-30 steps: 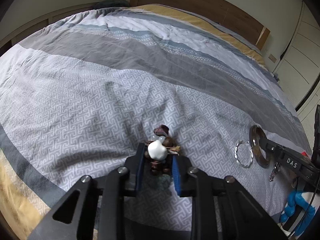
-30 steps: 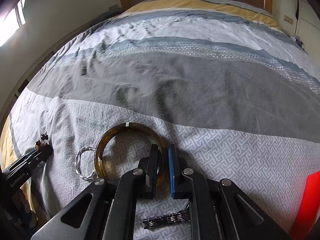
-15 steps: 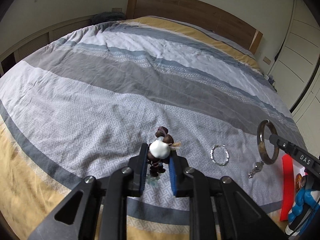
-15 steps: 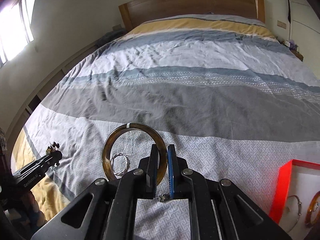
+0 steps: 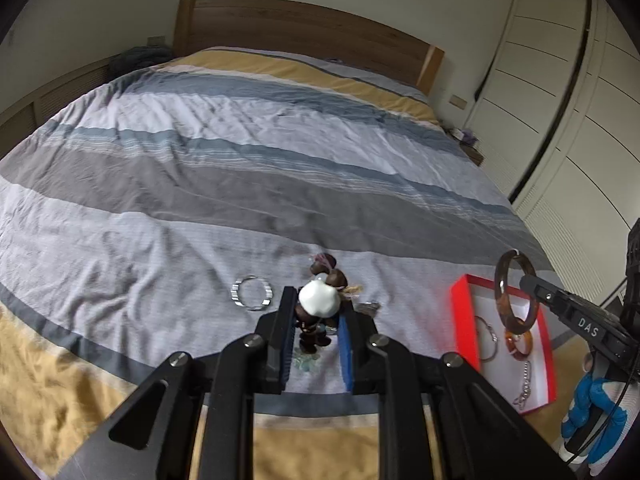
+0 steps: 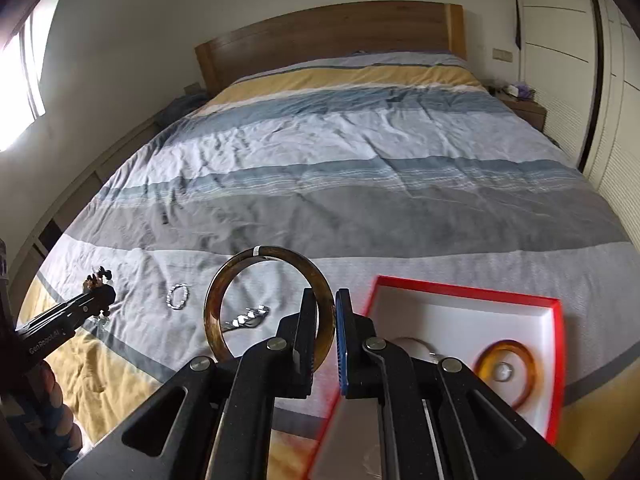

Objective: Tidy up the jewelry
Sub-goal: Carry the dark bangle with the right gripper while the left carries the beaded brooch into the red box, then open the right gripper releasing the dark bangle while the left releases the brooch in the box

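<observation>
bed point(image 5: 240, 184): striped duvet, grey/blue/white/yellow, creased
headboard point(image 6: 332, 40): wood, at far wall
wardrobe point(image 5: 560, 120): white doors, rt of bed
window point(image 6: 24, 76): bright, left wall

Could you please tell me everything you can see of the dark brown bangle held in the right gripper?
The dark brown translucent bangle is a plain closed ring, mottled like tortoiseshell resin or glass, with one small pale band at its top. It stands upright on edge, lifted clear of the striped bed cover. The right gripper is shut on its lower right rim; nothing else touches it. The red-rimmed white tray lies to its right.
</observation>
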Available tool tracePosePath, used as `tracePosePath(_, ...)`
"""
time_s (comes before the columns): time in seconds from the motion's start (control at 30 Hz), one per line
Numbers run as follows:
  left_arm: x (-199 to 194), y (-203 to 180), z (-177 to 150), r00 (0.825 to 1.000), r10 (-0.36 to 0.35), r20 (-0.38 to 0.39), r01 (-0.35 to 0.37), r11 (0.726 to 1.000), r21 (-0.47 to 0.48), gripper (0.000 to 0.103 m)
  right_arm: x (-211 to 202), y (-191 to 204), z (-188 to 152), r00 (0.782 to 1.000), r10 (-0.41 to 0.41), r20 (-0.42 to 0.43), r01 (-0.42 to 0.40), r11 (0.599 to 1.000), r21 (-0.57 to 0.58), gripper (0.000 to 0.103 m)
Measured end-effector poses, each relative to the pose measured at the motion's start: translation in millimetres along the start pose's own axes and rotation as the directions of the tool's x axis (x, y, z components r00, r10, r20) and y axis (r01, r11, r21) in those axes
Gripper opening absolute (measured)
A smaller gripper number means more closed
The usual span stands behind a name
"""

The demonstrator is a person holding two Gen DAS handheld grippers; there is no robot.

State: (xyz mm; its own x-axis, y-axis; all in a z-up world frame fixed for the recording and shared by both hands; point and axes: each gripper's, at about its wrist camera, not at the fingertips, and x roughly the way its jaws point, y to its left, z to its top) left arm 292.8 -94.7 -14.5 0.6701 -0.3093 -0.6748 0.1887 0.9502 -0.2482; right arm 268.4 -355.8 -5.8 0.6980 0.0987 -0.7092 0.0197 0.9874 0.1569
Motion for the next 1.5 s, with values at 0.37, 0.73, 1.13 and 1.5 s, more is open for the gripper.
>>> tracePosePath(0.37, 58.7, -156.2, -45.4, 0.967, -0.194, -0.168, 0.222, 0.960, 0.171, 0.017, -0.8, -106.8, -54.8, 0.986, -0.134, -0.095, 0.139, 0.989, 0.053, 0.009)
tracePosePath(0.73, 116.0, -187.3, -91.1, 0.945, -0.145, -0.293, 0.211, 0.955, 0.210, 0.018, 18.8, -133.5, -85.3, 0.968, -0.192, -0.162, 0.194, 0.981, -0.006, 0.009)
tracePosePath(1.13, 119.2, -188.4, -91.4, 0.944, -0.149, -0.295, 0.219, 0.950, 0.222, 0.019, 20.6, -132.3, -88.4, 0.962, -0.216, -0.166, 0.216, 0.976, -0.019, 0.011)
tracePosePath(1.5, 116.2, -190.1, -91.4, 0.938, -0.157, -0.310, 0.231, 0.948, 0.219, 0.027, 11.8, -133.4, -93.1, 0.962, -0.210, -0.172, 0.212, 0.977, -0.009, 0.028)
